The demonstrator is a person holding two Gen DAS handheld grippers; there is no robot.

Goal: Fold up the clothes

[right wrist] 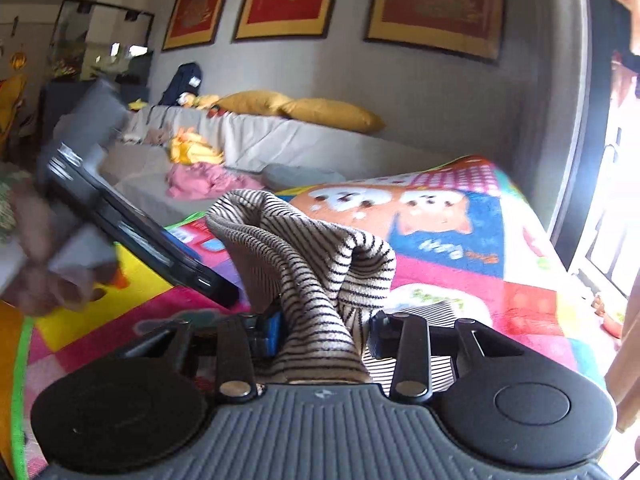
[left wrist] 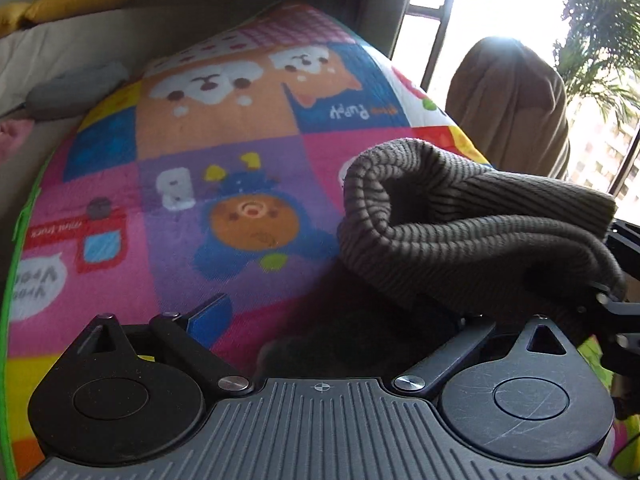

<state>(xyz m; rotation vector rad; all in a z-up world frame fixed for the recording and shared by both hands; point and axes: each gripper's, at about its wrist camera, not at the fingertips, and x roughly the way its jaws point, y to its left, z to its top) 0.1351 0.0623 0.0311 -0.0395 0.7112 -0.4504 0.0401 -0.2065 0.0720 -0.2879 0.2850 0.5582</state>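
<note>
A striped knit garment (right wrist: 304, 248), cream with dark stripes, hangs bunched above the colourful play mat (right wrist: 460, 280). My right gripper (right wrist: 324, 332) is shut on its lower folds, with the blue pads (right wrist: 272, 334) pressing the cloth from both sides. In the left wrist view the same garment (left wrist: 460, 220) droops at the right, over my left gripper's right finger. My left gripper (left wrist: 332, 316) is open wide, with its left blue pad (left wrist: 212, 316) bare over the mat (left wrist: 180, 160). From the right wrist view, a hand (right wrist: 36, 276) holds the left gripper (right wrist: 140, 240) just left of the garment.
A grey sofa (right wrist: 300, 140) with yellow cushions (right wrist: 332, 114) runs behind the mat, with pink clothes (right wrist: 200, 182), yellow clothes (right wrist: 194, 150) and a grey piece (right wrist: 300, 174) on it. A brown draped chair (left wrist: 512, 100) stands by the bright window at the right.
</note>
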